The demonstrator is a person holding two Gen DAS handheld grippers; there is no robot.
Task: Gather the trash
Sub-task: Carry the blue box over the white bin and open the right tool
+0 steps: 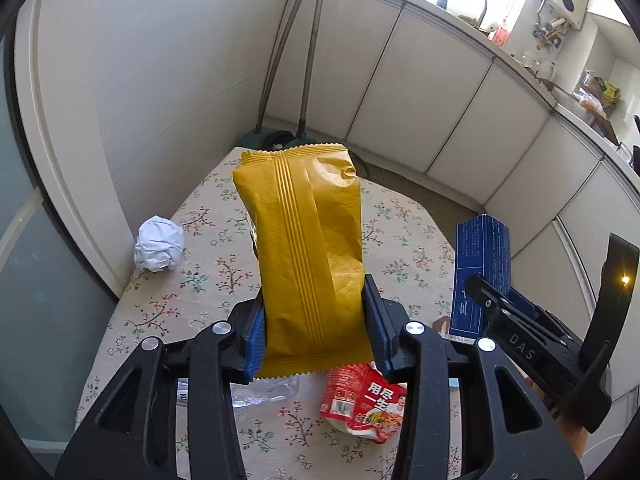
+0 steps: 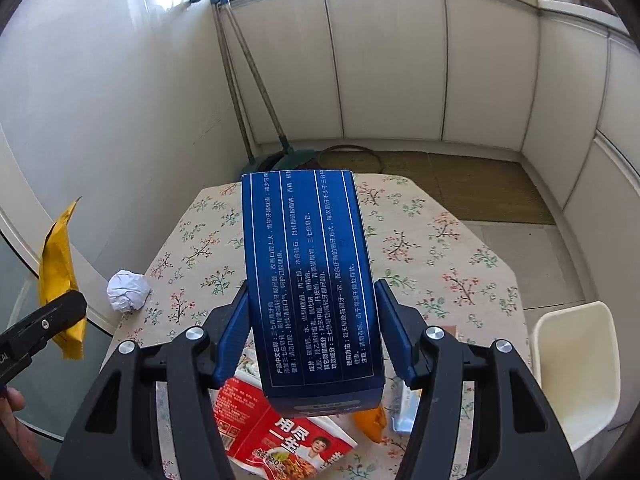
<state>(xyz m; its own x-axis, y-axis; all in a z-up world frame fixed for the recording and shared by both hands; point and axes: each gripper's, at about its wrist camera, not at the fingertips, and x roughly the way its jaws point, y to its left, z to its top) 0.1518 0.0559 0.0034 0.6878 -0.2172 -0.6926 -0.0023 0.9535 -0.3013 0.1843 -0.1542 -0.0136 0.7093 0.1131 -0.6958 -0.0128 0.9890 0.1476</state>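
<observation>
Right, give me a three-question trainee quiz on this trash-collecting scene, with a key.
1. True or false: the left gripper holds the blue printed cardboard box.
2. Which item lies on the floral tablecloth nearest the wall?
A. crumpled white paper ball
B. red printed noodle wrapper
C. cream plastic bin
3. Fill in: the right gripper has its jaws closed on the ____.

Key
1. False: the left gripper grips the yellow crinkled snack packet.
2. A
3. blue printed cardboard box
</observation>
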